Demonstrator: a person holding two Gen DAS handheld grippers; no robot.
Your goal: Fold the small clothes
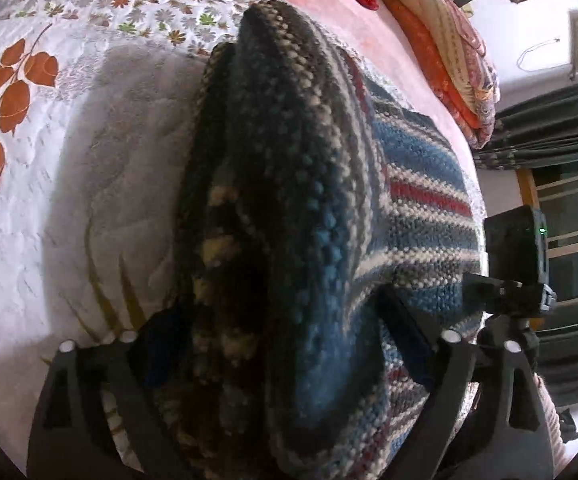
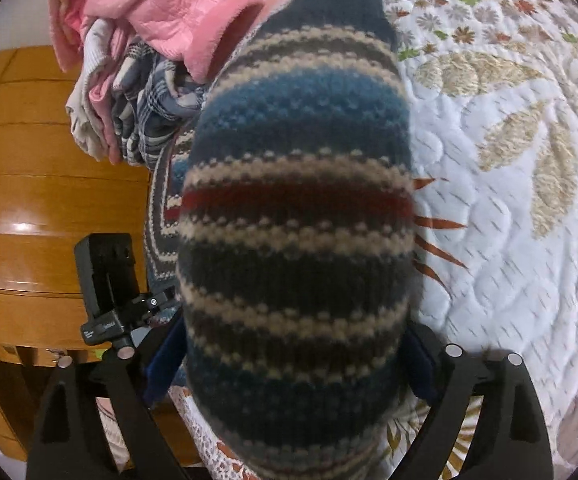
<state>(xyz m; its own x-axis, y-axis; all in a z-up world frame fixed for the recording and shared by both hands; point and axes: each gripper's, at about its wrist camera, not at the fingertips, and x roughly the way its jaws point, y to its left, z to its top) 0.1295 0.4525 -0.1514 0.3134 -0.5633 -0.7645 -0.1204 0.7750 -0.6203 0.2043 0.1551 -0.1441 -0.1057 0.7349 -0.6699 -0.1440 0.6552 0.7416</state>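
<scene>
1. The left gripper (image 1: 273,360) is closed on a thick bunch of the striped knit sweater (image 1: 309,184), which fills the space between its fingers (image 1: 157,352). The bite looks deep and lumpy, so I judge the layers could slide unevenly and the fold could come out crooked if this side is pulled faster than the other.
2. Just right of that bunch, the sweater's lower part lies flat on the quilt (image 1: 89,152). A hard pull could drag it across the bed and spoil the line of the fold.
3. The right gripper (image 2: 289,364) is likewise clamped on the sweater (image 2: 297,208), with the knit bulging out between the fingers (image 2: 419,368). Loose knit stretches, so a sideways tug between the two grippers could pull it out of shape.
4. On the left of the right wrist view, a pile of clothes (image 2: 149,60) sits close to the sweater at the bed's edge. The lifted part could brush it, or slip off the bed toward the wooden furniture (image 2: 41,184).
5. The sweater is chunky and woollen, with bands of blue, dark grey, cream and red. It is held up at two points, hangs in heavy folds, and partly rests on the white quilt with leaf and flower prints.
</scene>
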